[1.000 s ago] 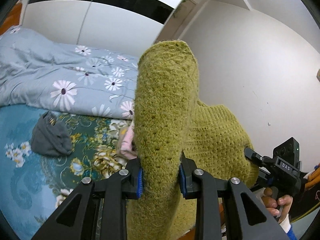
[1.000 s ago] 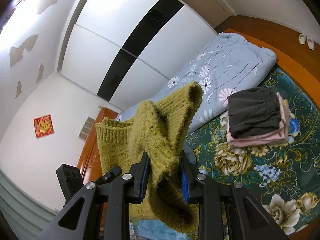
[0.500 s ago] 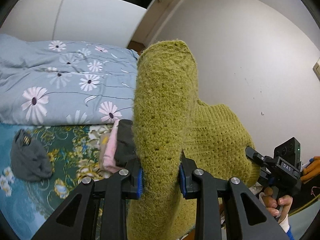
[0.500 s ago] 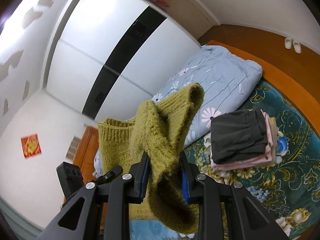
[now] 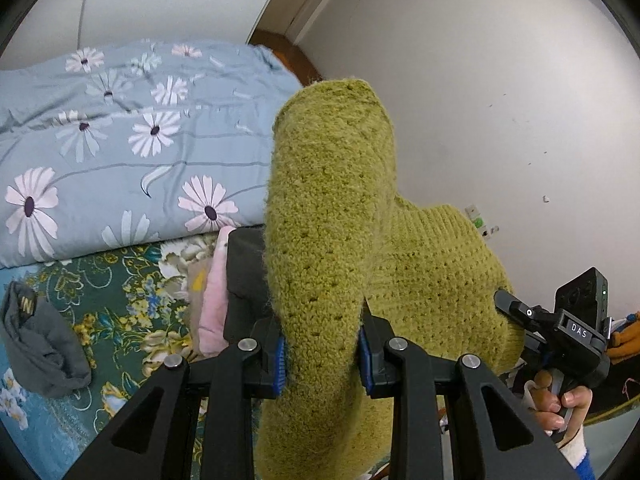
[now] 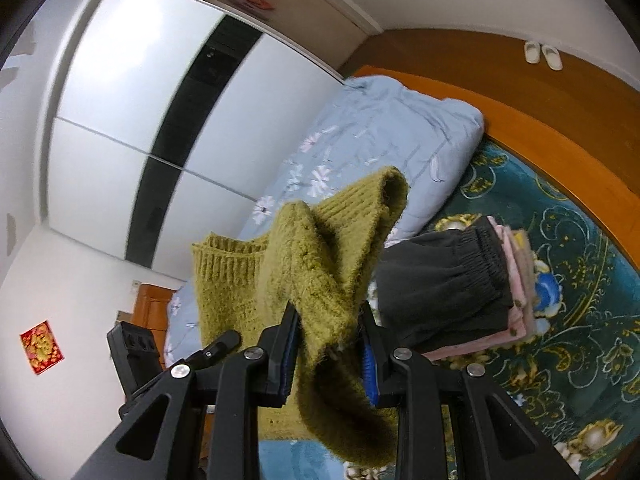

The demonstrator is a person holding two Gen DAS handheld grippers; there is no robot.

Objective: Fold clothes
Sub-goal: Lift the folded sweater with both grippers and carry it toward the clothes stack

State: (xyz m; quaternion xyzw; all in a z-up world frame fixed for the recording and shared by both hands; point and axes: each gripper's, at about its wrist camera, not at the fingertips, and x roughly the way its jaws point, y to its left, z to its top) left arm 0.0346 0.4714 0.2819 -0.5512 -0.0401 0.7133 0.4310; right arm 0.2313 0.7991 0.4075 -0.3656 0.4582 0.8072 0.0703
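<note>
I see my left tool (image 5: 322,360) and right tool (image 6: 328,356) both clamped on the green sweater (image 5: 332,216). Beyond them, probably on the bed (image 6: 560,280), sits a folded stack (image 6: 452,292).

Bed (image 6: 568,264) with teal floral sheet, orange wooden frame (image 6: 540,148) along the edge. Light blue daisy-print quilt (image 5: 132,152) bunched along the wardrobe side, resting on the sheet. Folded stack (image 6: 452,292) just beside the quilt: dark grey elastic-waist piece on top, pink layers under. Crumpled grey garment (image 5: 38,340) lying apart from the stack on the sheet. White slippers (image 6: 542,54) on wooden floor beyond the frame.
</note>
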